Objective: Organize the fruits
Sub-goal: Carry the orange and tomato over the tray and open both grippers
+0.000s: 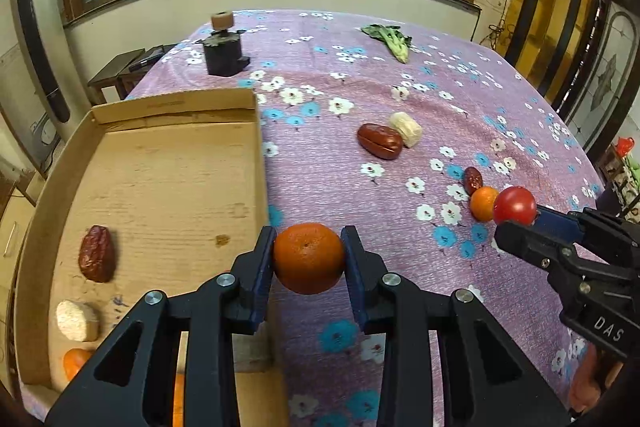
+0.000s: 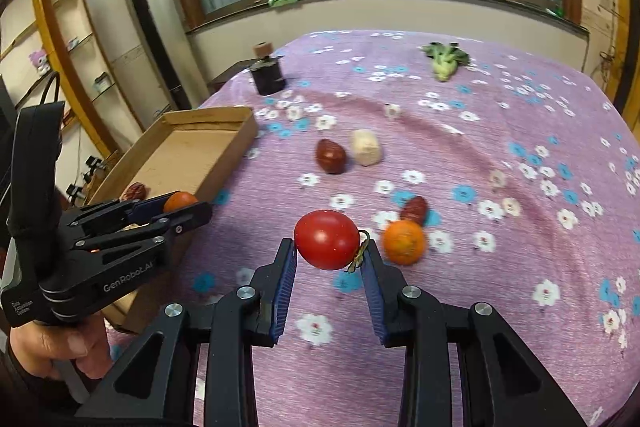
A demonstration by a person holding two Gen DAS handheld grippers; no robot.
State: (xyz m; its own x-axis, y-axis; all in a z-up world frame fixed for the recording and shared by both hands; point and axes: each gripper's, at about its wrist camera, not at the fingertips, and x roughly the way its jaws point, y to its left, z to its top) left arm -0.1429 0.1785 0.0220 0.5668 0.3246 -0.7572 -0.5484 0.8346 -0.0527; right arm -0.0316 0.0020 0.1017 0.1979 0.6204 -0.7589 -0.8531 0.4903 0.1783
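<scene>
The left gripper (image 1: 308,259) is clamped on a tangerine (image 1: 309,258), pads on its sides; the right gripper (image 2: 329,251) squeezes a tomato (image 2: 327,239) the same way. Both fruits look light, smooth and soft-skinned, so a gentle hold across the widest part seems safest. Just left of the tangerine rises the cardboard tray (image 1: 261,163) wall, an edge to lift over. Beyond it the tray floor is mostly bare, open room for setting down.
</scene>
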